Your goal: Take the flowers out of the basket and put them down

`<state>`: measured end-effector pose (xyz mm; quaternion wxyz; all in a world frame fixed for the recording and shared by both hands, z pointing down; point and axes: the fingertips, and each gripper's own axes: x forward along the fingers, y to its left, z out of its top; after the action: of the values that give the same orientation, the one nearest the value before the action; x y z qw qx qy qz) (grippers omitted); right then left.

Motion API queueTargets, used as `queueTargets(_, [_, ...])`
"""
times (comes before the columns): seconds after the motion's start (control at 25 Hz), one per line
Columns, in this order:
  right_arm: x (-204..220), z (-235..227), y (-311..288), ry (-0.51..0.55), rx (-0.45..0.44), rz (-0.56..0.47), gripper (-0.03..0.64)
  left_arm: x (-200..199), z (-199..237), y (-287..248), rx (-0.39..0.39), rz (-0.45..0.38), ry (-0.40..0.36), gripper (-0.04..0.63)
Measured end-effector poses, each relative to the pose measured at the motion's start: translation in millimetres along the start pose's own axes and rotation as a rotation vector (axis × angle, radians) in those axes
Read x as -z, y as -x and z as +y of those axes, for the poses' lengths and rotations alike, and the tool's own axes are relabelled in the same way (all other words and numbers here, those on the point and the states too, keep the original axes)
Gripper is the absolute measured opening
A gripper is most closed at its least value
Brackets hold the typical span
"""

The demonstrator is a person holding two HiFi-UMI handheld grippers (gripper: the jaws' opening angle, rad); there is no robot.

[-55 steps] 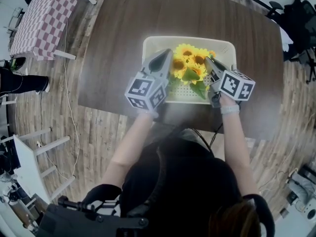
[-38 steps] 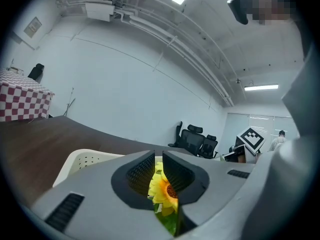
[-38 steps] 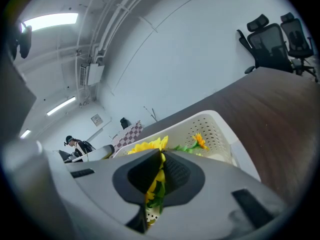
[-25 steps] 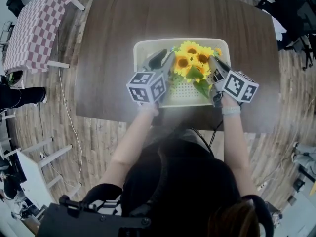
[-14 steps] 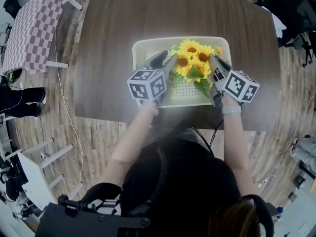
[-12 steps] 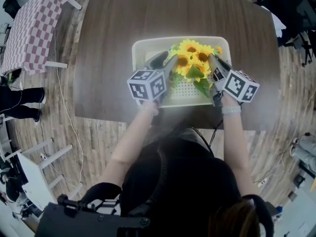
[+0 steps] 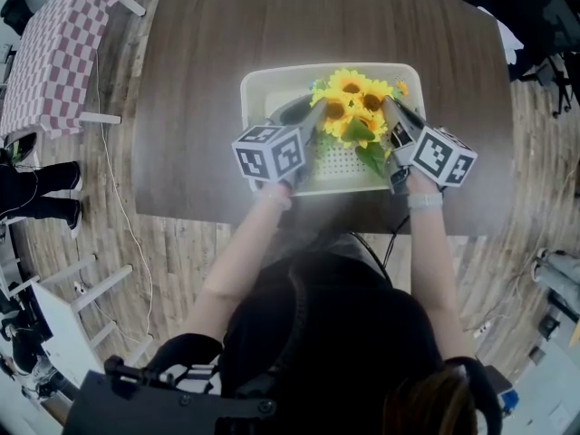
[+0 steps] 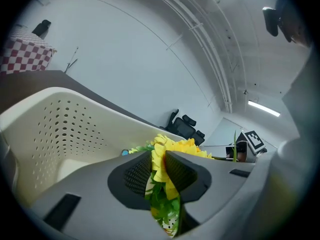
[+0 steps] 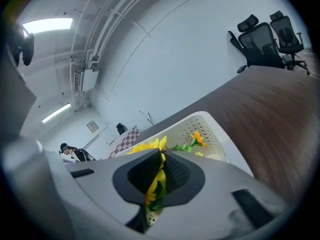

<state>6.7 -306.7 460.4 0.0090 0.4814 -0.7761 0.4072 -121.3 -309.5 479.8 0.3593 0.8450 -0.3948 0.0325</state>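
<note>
A bunch of yellow sunflowers with green leaves stands in the cream perforated basket on the table. My left gripper reaches into the basket at the bunch's left side. In the left gripper view its jaws have just been closing, and the pads pinch yellow petals and leaves. My right gripper is at the bunch's right side. In the right gripper view it is shut on a petal and leaves. The basket wall curves beyond both jaws.
The basket rests near the front edge of a dark wooden table. A table with a checked cloth stands at the upper left, a person's legs at the left, and office chairs at the upper right.
The left gripper has sunk a little and settled against the left side of the bunch. The right gripper and the flowers have stayed where they were.
</note>
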Motion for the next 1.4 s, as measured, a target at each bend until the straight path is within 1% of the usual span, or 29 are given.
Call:
queueTargets(0.08, [-0.4,0.4,0.1,-0.007,-0.006,0.0,0.009,-0.3,-1.3,-0.9,0.007,-0.001,0.01,0.091])
queueTargets(0.32, [-2.4,2.5,2.4,-0.019,-0.025,-0.012,0.006,-2.4,-10.4,-2.2,0.035,-0.011,0.04,0.035])
queueTargets(0.44, [-3.1,5.0,3.2,-0.027,-0.035,-0.023,0.006,-4.0,-13.2,-1.5,0.034,-0.012,0.038,0.021])
queueTargets(0.72, [-7.7,14.2,7.1,-0.047,-0.07,-0.046,0.005,-12.9,-18.4,5.4,0.03,-0.031,0.037,0.014])
queueTargets(0.88, [-9.4,14.8,12.8,-0.048,-0.06,-0.053,0.005,-18.6,-22.9,8.8,0.026,-0.046,0.03,0.014])
queueTargets(1.08, [-13.5,22.2,16.6,-0.056,-0.079,-0.074,0.005,-26.1,-27.5,15.3,0.029,-0.066,0.02,0.014])
queueTargets(1.4, [-24.6,28.9,41.4,-0.067,-0.117,-0.108,0.003,-34.9,-55.1,22.1,0.036,-0.094,-0.003,0.012])
